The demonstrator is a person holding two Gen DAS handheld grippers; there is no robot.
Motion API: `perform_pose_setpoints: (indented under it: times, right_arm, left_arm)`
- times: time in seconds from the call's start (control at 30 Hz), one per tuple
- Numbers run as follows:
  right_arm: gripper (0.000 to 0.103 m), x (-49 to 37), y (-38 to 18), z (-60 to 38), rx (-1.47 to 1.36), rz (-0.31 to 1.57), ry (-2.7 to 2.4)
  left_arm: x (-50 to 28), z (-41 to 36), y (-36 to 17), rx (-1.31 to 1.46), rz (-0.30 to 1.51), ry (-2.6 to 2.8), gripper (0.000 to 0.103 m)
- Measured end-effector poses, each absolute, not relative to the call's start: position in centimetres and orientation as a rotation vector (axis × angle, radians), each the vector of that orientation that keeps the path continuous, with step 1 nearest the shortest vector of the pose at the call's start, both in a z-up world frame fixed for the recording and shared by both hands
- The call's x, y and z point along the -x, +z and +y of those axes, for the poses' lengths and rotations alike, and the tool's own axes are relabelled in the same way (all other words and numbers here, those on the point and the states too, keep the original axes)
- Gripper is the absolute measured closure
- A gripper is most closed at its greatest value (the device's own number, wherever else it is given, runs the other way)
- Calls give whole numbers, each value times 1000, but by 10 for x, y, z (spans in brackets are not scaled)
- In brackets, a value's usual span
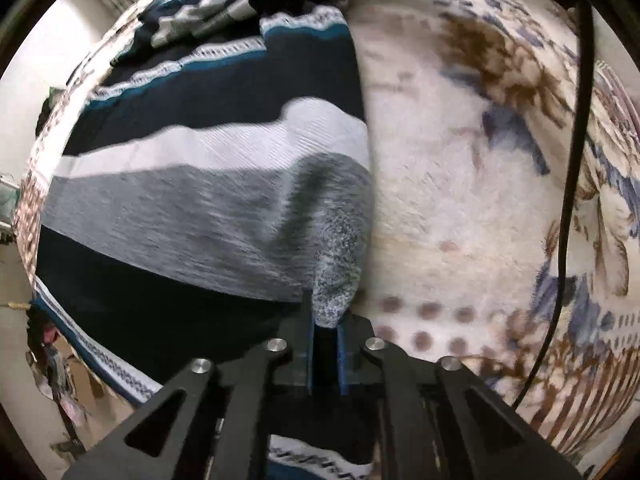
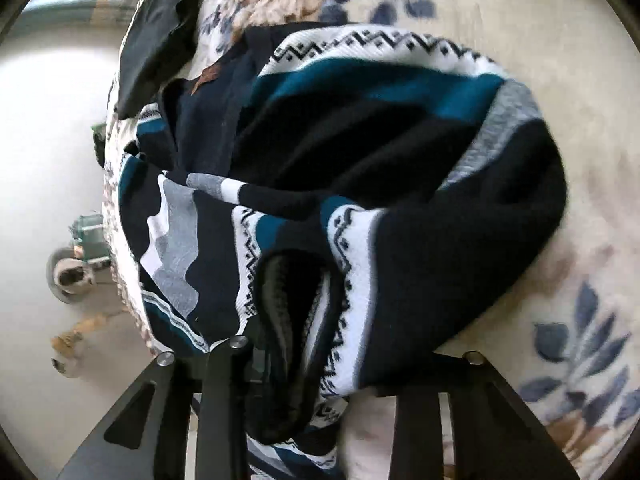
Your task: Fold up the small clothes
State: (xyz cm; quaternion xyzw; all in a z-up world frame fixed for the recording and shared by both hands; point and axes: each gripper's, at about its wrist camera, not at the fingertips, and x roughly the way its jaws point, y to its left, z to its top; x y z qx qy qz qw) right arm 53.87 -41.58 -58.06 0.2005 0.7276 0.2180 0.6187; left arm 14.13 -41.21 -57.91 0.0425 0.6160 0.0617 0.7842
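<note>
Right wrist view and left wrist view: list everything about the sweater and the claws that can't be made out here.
- Right claw, right wrist view: its fingertips are buried under the patterned sweater, so open or shut can't be read.
- Sweater's overall shape, both views: bunched folds and picture edges cut it off; sleeves can't be told apart.
- Left claw, left wrist view: shut on a grey fold; motion blur hides how much cloth is caught.
- Floral blanket: its pattern is smeared.

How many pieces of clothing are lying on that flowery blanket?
2 that I can tell. A striped sweater lies bunched mid-blanket, with both grippers at it. A plain dark garment sits beyond it at the blanket's far edge. More may hide underneath.
</note>
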Motion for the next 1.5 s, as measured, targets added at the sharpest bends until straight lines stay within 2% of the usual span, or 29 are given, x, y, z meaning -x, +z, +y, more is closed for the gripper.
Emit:
perform_pose_setpoints:
  times: [0.07,0.17,0.37,0.53,0.73,1.0,1.1,1.17,1.23,1.5]
  right_arm:
    - [82,-538,-571,-414,-439,1656,506]
    - [85,-536,-555,-410,-402,1632,497]
    - [85,-538,-508,-386,-403,1594,492]
    - [85,-551,-469,-326,-373,1588,478]
    - [85,-573,-452,-197,-291,1585,470]
    - [85,-597,-494,-57,-207,1638,387]
    - [70,-599,-517,-30,-184,1698,359]
    - [37,-599,-524,-21,-232,1724,370]
    - [27,-597,-519,-16,-297,1722,413]
    - [26,-531,-483,-40,-255,1668,552]
  left_arm:
    - [-135,-401,-568,-44,1304,141,97]
    - [-126,-386,-550,4,1288,143,97]
    - [-119,-323,-487,205,1212,212,97]
    - [-138,-227,-460,369,1168,270,97]
    - [-154,-125,-476,504,1129,315,97]
    - [-157,-12,-515,617,1186,328,97]
    - [-158,17,-534,675,1233,297,97]
    - [-155,38,-544,760,1250,274,93]
    - [-150,54,-547,842,1242,258,92]
    - [-100,127,-536,915,1229,427,88]
